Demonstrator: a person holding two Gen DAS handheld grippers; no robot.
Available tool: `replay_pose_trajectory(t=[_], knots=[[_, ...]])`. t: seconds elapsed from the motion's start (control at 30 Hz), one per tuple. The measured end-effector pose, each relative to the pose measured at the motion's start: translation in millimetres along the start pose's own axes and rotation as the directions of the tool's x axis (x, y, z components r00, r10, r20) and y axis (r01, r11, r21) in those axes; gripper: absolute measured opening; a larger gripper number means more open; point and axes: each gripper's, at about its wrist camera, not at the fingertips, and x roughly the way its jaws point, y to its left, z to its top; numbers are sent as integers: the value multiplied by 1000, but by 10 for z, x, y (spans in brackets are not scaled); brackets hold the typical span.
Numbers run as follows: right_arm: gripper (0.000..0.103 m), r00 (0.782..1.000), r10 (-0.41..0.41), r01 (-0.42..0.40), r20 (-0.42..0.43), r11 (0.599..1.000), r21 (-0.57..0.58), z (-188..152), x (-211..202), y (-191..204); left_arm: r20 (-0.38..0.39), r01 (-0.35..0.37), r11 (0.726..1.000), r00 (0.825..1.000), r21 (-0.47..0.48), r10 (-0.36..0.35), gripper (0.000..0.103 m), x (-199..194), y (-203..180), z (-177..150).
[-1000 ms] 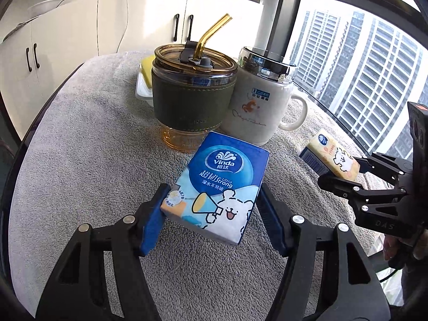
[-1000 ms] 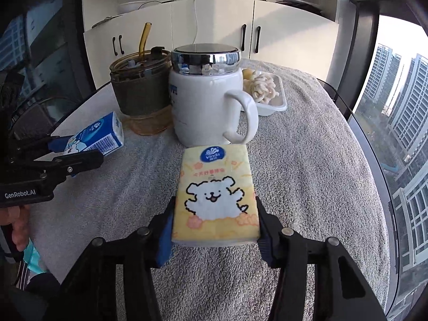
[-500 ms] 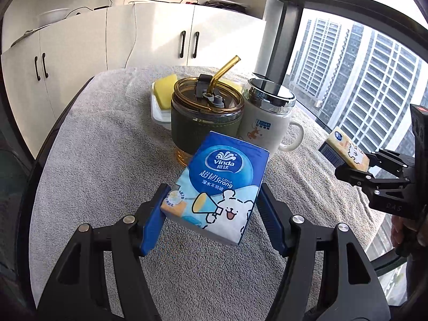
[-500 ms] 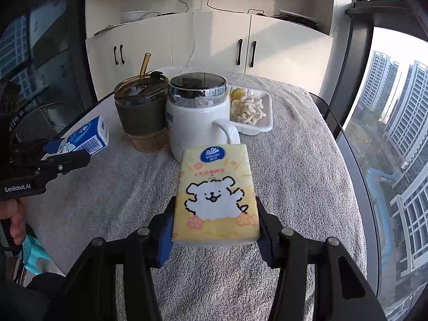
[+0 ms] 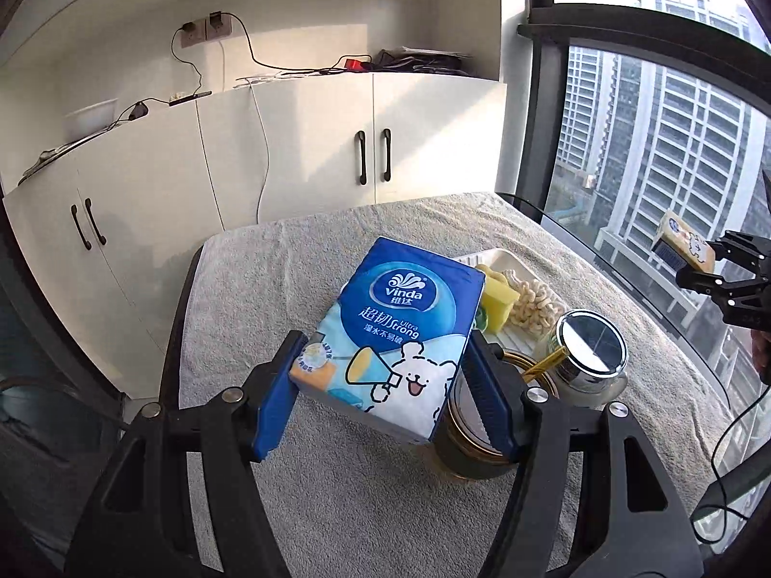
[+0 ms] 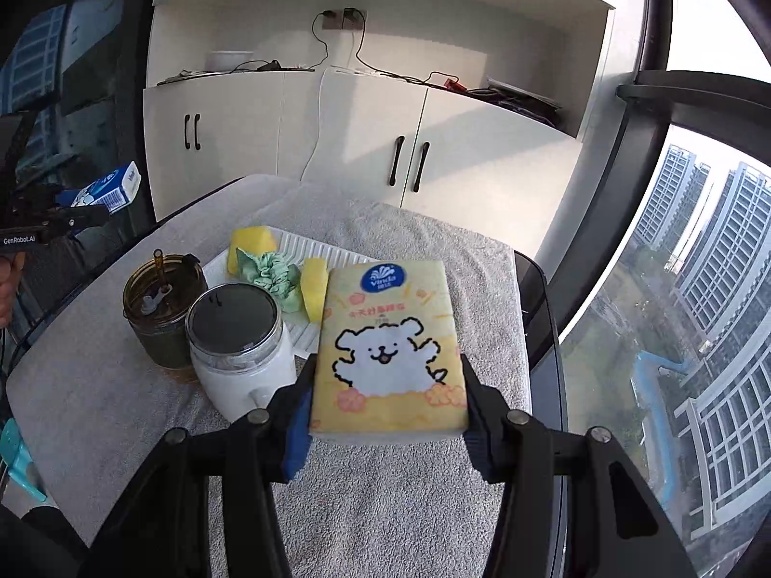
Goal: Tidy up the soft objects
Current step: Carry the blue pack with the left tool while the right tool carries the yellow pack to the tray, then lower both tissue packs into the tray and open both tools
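Observation:
My left gripper [image 5: 385,385] is shut on a blue Vinda tissue pack [image 5: 400,327] and holds it high above the table. My right gripper [image 6: 388,400] is shut on a yellow tissue pack with a white dog print [image 6: 388,347], also held high. Each gripper shows in the other's view: the right one with the yellow pack [image 5: 682,245], the left one with the blue pack [image 6: 108,188]. A white tray [image 6: 313,245] on the table holds yellow sponges [image 6: 250,243], a green scrunchie [image 6: 267,272] and a cream braided piece [image 5: 532,301].
A brown glass tumbler with a straw [image 6: 161,308] and a white lidded mug [image 6: 241,351] stand in front of the tray on the grey towel-covered table [image 6: 409,505]. White cabinets [image 5: 289,154] stand behind. A window is on the right.
Both grippers have risen well above the table with their tissue packs still held. The views now look down on the tumbler, mug and tray.

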Motion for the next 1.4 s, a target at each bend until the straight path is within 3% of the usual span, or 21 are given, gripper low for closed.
replay_pose_trajectory(t=[0.17, 0.33, 0.53, 0.73, 0.97, 1.1, 1.4], knots=[[54, 999, 37, -37, -23, 999, -34, 444, 410, -222, -37, 19, 999, 999, 28, -18, 63, 501, 96, 471], [54, 991, 115, -119, -71, 991, -56, 753, 920, -281, -98, 75, 996, 993, 43, -71, 63, 1078, 38, 667], [54, 971, 166, -184, -169, 978, -97, 816, 1598, -115, -195, 114, 990, 976, 78, -97, 63, 1726, -111, 720], [54, 949, 193, -219, -248, 972, -81, 694, 2109, -58, -268, 151, 986, 955, 69, -128, 63, 2134, -119, 619], [55, 926, 234, -275, -296, 956, -105, 553, 2391, 48, -326, 194, 978, 932, 80, -159, 63, 2369, -177, 470], [55, 918, 260, -307, -298, 944, -120, 500, 2418, 136, -357, 212, 973, 919, 92, -167, 56, 2423, -225, 396], [55, 910, 260, -321, -323, 935, -153, 445, 2462, 237, -367, 204, 974, 917, 98, -155, 56, 2447, -231, 340]])
